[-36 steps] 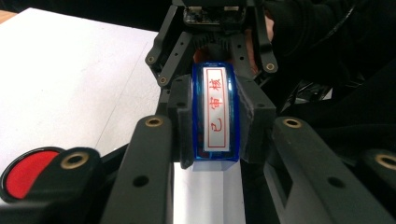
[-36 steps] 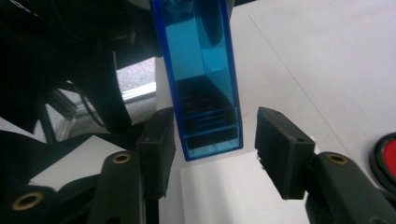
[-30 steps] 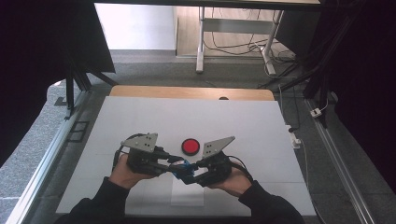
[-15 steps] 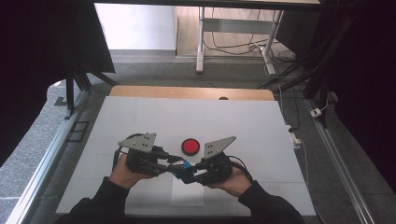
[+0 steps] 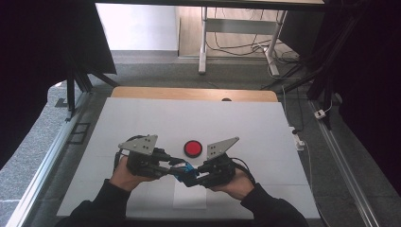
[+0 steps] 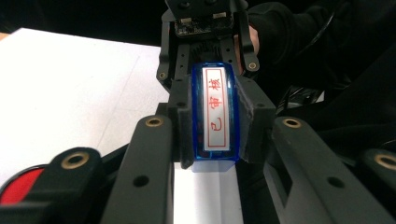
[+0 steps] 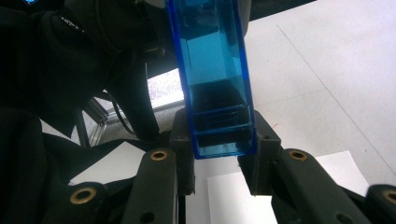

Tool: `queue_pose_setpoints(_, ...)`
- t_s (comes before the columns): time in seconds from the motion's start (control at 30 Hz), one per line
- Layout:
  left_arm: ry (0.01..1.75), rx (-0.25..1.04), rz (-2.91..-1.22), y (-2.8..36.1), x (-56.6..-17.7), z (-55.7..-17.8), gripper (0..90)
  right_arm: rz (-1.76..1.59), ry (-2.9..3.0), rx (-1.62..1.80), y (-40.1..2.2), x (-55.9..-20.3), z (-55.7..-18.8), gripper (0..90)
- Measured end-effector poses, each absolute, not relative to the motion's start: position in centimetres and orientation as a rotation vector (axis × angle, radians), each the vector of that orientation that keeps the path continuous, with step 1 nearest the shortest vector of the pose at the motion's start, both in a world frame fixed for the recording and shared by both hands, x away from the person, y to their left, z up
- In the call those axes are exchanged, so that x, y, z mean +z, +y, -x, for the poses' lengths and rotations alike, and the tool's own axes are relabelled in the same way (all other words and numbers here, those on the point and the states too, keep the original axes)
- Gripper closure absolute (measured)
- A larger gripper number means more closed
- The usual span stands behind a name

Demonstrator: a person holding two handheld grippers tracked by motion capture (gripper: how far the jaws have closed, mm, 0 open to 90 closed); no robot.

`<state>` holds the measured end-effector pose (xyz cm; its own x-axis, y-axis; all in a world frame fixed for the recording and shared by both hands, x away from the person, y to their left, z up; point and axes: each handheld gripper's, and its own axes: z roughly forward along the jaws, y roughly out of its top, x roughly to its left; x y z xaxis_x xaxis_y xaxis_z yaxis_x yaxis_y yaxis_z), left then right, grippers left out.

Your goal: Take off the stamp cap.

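Right claw (image 5: pixel 191 179) newly tight on stamp (image 5: pixel 183 170)

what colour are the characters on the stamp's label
Red, inside a red border on a white label, on the blue stamp. Best in the left gripper view.

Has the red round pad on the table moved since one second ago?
No. In the high view the red round pad lies at the same spot on the white table cover, just beyond the two grippers, as in both earlier pictures.
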<state>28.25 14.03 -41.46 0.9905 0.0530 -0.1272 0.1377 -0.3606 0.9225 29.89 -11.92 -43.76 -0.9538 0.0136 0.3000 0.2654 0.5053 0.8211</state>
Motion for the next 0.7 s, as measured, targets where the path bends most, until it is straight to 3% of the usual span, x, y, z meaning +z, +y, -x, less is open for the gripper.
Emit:
queue_pose_setpoints(0.47,0.149,-0.210,-1.899,14.23,-41.78,-28.79,70.4,0.097,-2.563,-1.453,-11.90,-43.20,-29.15,69.9)
queue_pose_setpoints(0.7,0.129,-0.094,-1.934,14.14,-41.26,-28.26,70.4,0.197,-2.553,-1.432,-11.88,-43.39,-29.50,69.9)
